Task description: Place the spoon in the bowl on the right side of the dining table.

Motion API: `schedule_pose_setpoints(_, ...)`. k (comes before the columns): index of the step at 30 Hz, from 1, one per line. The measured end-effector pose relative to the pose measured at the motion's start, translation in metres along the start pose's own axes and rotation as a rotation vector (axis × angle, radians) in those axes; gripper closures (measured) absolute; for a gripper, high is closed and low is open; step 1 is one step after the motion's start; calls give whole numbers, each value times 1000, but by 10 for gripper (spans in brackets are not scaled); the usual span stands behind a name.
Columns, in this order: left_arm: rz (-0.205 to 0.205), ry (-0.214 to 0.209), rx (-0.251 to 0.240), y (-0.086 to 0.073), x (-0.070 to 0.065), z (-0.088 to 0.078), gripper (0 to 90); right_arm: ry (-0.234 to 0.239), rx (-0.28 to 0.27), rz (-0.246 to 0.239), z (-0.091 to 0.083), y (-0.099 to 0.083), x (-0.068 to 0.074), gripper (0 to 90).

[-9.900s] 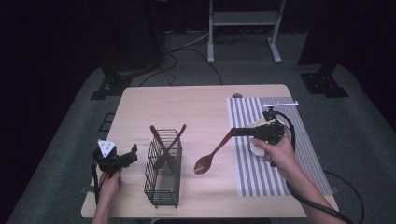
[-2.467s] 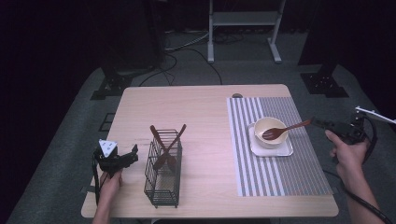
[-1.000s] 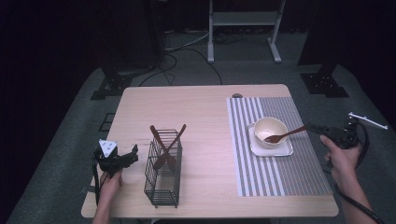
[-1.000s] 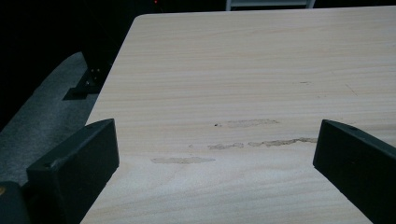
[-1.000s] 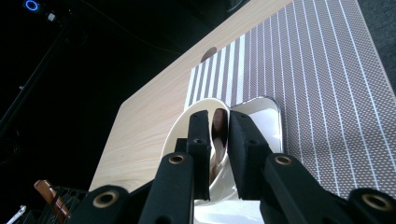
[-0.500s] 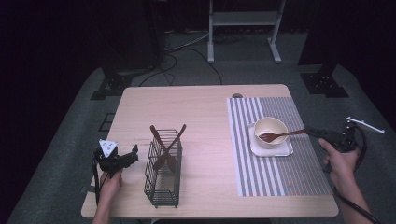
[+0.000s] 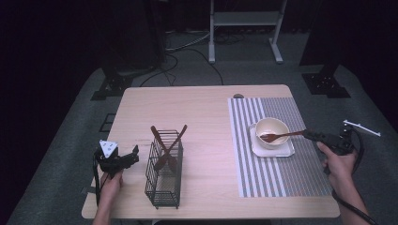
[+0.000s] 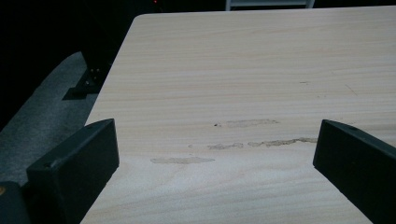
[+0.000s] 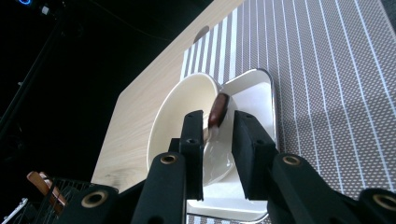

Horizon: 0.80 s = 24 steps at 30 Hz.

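Wooden and dark, the spoon (image 7: 280, 136) is lying with its scoop inside the cream bowl (image 7: 272, 130) and its handle sticking out over the rim toward the right gripper (image 7: 313, 135). That gripper's jaws have just been opening; the handle's end is sitting in the gap between them, and they are looking loose on it rather than pressing. The bowl is standing on a white tray (image 7: 285, 151) on the striped mat (image 7: 300, 173). Pulling back crookedly could be catching the handle and tipping the spoon out. Well to the bowl's left, past the wire basket (image 7: 163, 180), the left gripper (image 7: 126, 157) is resting with jaws wide apart, empty.
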<state>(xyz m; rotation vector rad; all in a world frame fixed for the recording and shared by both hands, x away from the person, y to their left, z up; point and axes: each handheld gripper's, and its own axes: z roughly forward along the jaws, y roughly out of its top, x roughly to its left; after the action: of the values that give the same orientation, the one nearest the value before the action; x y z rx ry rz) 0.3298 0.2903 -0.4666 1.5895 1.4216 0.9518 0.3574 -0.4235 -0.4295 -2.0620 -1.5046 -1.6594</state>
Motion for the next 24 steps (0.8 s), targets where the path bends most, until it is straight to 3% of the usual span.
schedule_pose_setpoints(24, -3, 1, 3, 0, 0, 0, 0, 2, 67, -24, 18, -14, 1, 714)
